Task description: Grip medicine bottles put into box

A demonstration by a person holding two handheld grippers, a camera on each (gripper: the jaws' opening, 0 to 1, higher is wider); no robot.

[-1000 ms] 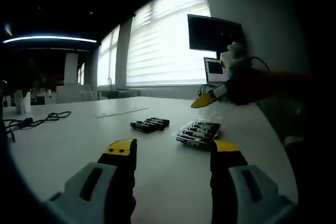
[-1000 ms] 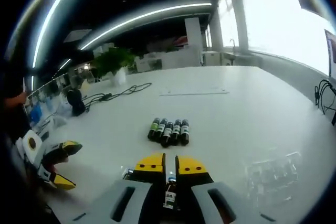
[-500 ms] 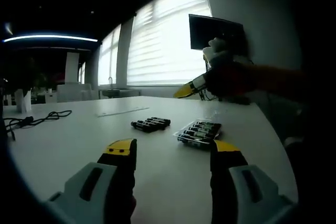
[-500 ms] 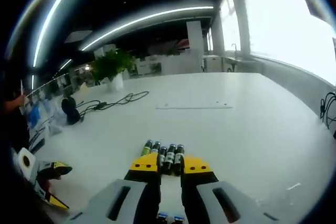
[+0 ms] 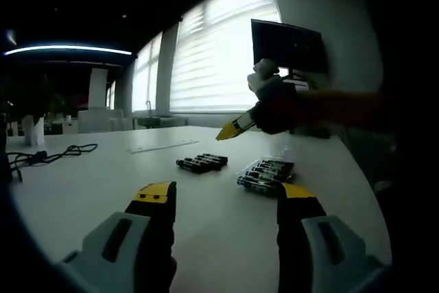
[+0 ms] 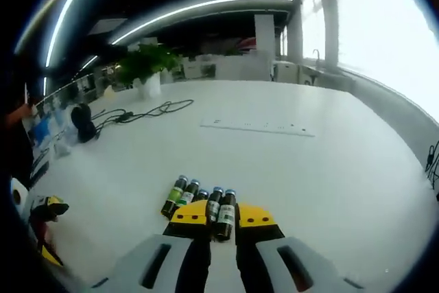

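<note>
Several dark medicine bottles lie in a row on the white table. To their right, a clear box holds more bottles. My left gripper hangs low over the near table, open and empty. A gloved hand holds my right gripper in the air above the loose row. In the right gripper view, the right gripper has its jaws a narrow gap apart, and the bottles show just beyond and through that gap. The left gripper sits at the left edge.
A black cable, a potted plant and a dark round object lie at the far left of the table. A thin flat strip lies beyond the bottles. A monitor stands by the window.
The right gripper, shut on a bottle over the box a second ago, has left the box and moved up and across to above the loose row. The left gripper has stayed put.
</note>
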